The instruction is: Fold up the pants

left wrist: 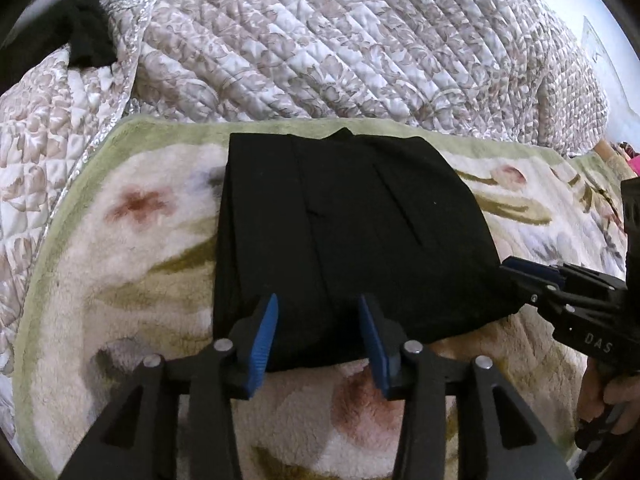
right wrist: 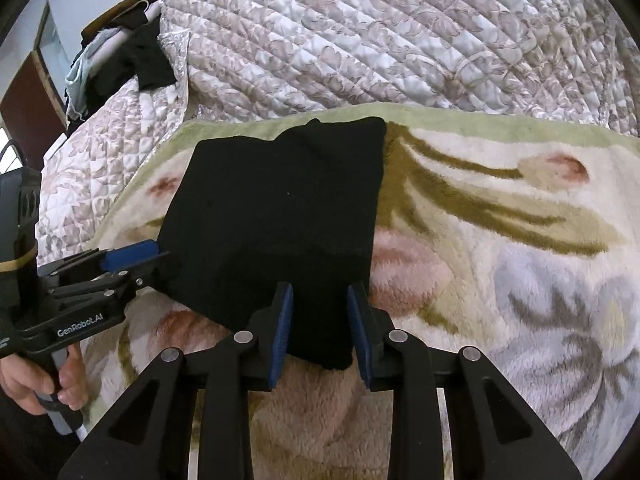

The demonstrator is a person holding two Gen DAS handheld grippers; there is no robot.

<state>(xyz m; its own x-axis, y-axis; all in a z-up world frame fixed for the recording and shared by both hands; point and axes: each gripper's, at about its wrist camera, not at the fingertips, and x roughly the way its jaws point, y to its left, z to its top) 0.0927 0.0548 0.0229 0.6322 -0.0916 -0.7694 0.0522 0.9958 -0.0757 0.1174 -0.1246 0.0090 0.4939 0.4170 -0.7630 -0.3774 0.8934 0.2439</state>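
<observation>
pants lie folded in a compact stack on the fleece blanket on the bed. left gripper & right gripper both released, pads straddling near edge w/o pinching. i'd back off level, no snagging top layer.
</observation>
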